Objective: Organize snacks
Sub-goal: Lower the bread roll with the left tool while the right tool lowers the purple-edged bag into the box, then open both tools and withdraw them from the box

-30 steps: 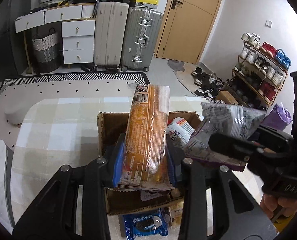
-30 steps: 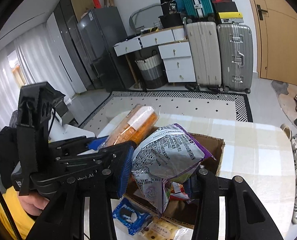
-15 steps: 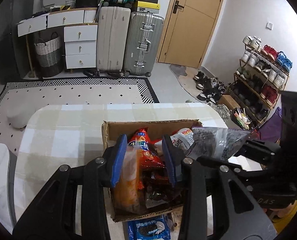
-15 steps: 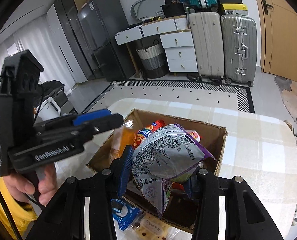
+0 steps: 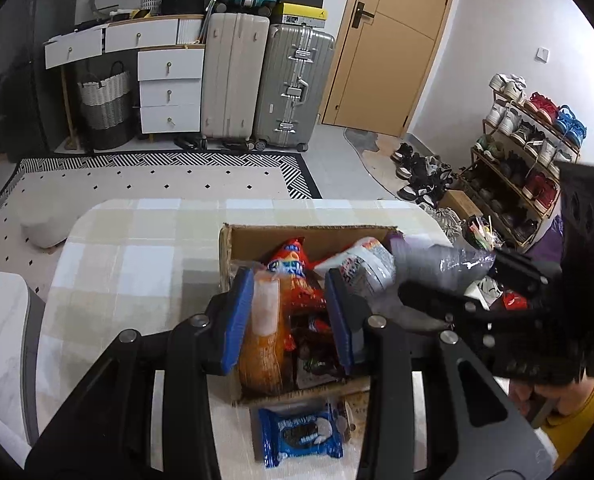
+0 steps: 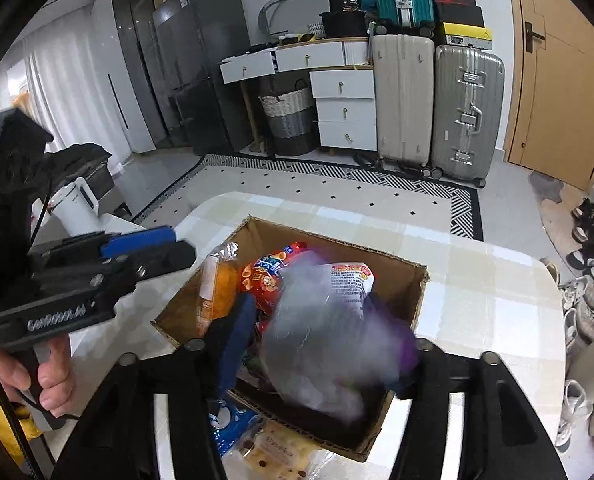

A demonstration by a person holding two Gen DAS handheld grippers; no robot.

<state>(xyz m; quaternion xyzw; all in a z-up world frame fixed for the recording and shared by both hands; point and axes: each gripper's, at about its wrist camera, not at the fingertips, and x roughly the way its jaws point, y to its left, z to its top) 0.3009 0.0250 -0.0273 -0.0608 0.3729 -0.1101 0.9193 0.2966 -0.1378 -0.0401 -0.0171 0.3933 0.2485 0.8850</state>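
Observation:
An open cardboard box [image 5: 297, 233] [image 6: 339, 242] stands on the checked table, holding an orange packet [image 5: 261, 344] [image 6: 213, 288], a red snack bag [image 5: 293, 258] [image 6: 267, 276] and a white-red bag [image 5: 361, 266]. My left gripper [image 5: 289, 314] [image 6: 157, 248] hovers open over the box's near-left corner with nothing between its blue pads. My right gripper [image 6: 317, 344] [image 5: 457, 284] is above the box, its jaws opening. A blurred grey-purple bag [image 6: 329, 344] [image 5: 437, 260] slips down between them, free of the left pad.
A blue cookie pack [image 5: 301, 436] [image 6: 229, 424] and a pale biscuit pack [image 6: 281, 452] lie on the table in front of the box. A white kettle [image 6: 75, 204] stands left of the table. Suitcases, drawers and a shoe rack [image 5: 529, 152] line the room beyond.
The orange packet left my left gripper and now stands in the box; that gripper drew back to the left. The right jaws widened and the grey-purple bag is dropping.

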